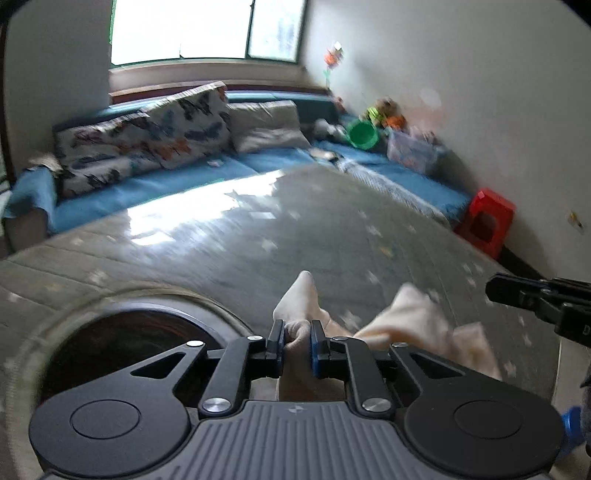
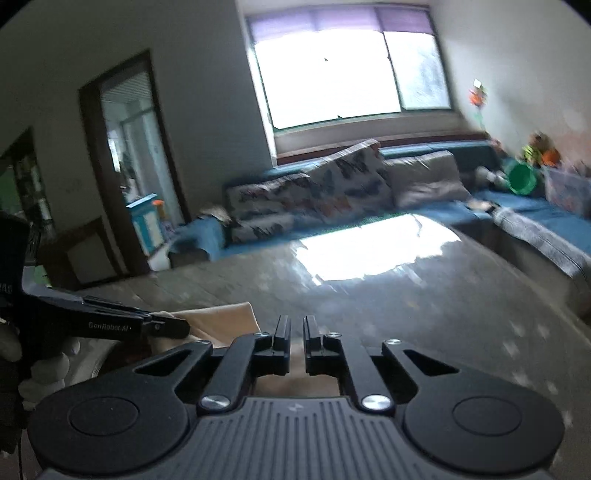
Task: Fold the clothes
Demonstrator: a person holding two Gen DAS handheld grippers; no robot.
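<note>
The left gripper (image 1: 297,341) has its jaws pinched on a bunched fold of the cream garment (image 1: 417,321), which bulges up between the two fingers and spills to the right in a loose, blurred heap. The cloth lies near the camera on a grey mat (image 1: 258,243) with pale specks; how the garment is shaped or how far it is folded cannot be made out, since the gripper body covers its near part. A dark round opening (image 1: 122,343) sits at the near left, half hidden behind the gripper, and what it belongs to is unclear.

The right gripper (image 2: 296,332) shows its jaws drawn close with a narrow gap between them; cream cloth lies below and behind that gap, but whether the fingers actually pinch it cannot be told. In the left wrist view this gripper enters from the right edge, cut off by the frame. In the right wrist view the left gripper reaches in from the left, held by a white-gloved hand (image 2: 48,369) that is partly out of frame.

Far off, a blue sofa (image 1: 192,177) with patterned cushions (image 1: 147,136) runs under a bright window (image 1: 207,29). A green bucket (image 1: 364,134) and a red stool (image 1: 485,221) stand to the far right; everything there is smeared by motion blur.
</note>
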